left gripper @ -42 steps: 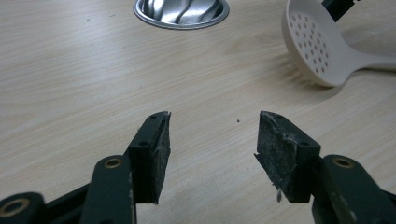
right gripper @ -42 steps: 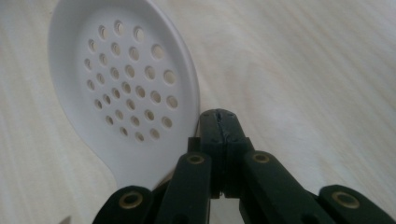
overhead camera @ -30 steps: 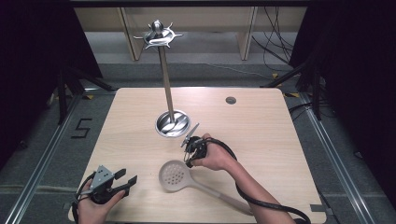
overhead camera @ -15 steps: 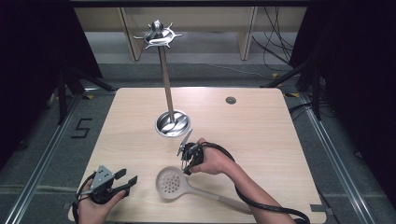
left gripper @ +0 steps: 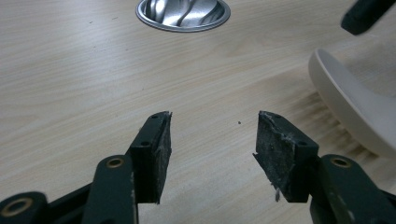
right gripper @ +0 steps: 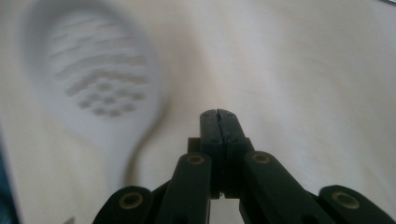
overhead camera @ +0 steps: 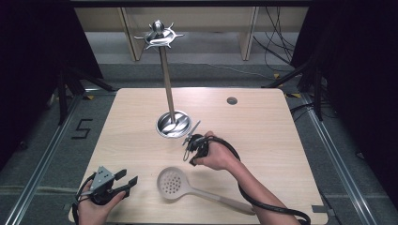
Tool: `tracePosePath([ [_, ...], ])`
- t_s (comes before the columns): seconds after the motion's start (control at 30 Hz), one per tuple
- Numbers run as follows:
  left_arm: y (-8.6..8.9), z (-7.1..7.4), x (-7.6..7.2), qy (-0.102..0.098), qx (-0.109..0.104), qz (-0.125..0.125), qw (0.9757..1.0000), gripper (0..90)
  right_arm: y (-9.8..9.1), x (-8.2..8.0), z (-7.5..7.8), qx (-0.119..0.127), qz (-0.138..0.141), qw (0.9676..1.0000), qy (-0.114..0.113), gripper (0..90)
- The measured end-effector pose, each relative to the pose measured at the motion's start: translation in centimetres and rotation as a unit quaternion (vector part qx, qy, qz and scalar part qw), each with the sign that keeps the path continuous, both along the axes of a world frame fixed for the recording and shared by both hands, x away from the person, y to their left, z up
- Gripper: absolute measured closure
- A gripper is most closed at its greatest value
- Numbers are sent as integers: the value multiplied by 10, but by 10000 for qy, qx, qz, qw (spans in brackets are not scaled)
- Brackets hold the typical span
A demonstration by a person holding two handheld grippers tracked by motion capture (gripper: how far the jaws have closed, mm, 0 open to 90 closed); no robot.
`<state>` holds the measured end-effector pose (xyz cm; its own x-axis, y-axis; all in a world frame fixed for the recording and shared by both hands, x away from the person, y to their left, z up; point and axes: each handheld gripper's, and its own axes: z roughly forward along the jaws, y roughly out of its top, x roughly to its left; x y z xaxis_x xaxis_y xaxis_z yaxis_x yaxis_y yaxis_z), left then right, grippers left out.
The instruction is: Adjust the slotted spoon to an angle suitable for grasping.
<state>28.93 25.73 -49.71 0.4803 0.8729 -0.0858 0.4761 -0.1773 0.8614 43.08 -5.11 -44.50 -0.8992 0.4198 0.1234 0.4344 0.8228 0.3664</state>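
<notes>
Right hand-held gripper (overhead camera: 191,149), jaws shut empty, hovers at one o'clock of the pale perforated plastic skimmer spoon (overhead camera: 172,183) lying on the wooden worktop (overhead camera: 263,126); next: open jaws, grasp its handle. Left hand-held gripper (overhead camera: 126,180) waits open.

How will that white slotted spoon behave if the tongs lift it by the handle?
The slotted spoon looks like rigid plastic, so probably stiff and light. Its broad perforated bowl outweighs the slim handle, so it may droop bowl-first. The smooth surface could slip in the pads.

Slotted spoon (overhead camera: 174,184) on table (overhead camera: 263,122), before stand base (overhead camera: 173,124), between both tools.
</notes>
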Motion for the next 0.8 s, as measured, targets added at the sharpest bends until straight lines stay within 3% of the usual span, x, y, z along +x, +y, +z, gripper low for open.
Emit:
tracePosePath([
  [0.07,-1,1,0,-24,21,-43,10000,449,-8,11,-1,-135,-518,9984,-171,900],
  [0.1,-1,1,0,-26,14,-39,10000,452,-8,13,-2,-97,-737,9972,-87,900],
  [0.17,-1,1,0,-24,2,-20,10000,454,-7,17,-7,-112,-733,9972,-57,900],
  [0.3,0,0,1,2,-59,-1,10000,457,6,17,-15,-114,-575,9983,-29,900],
  [0.37,1,1,0,12,-41,12,10000,458,15,17,-18,-103,-354,9993,-20,900],
  [0.4,2,1,0,-8,-18,-19,10000,458,22,14,-19,-39,-353,9993,109,900],
  [0.5,4,1,0,-43,-41,5,10000,460,32,13,-24,-158,-109,9998,46,900],
  [0.67,4,1,-1,-17,-75,45,10000,467,38,12,-30,-188,154,9997,54,900],
  [0.73,4,1,0,-20,-74,36,10000,467,40,9,-30,-256,42,9996,110,900],
  [0.8,4,1,0,-38,-61,-1,10000,467,43,7,-30,-219,190,9995,111,900],
])
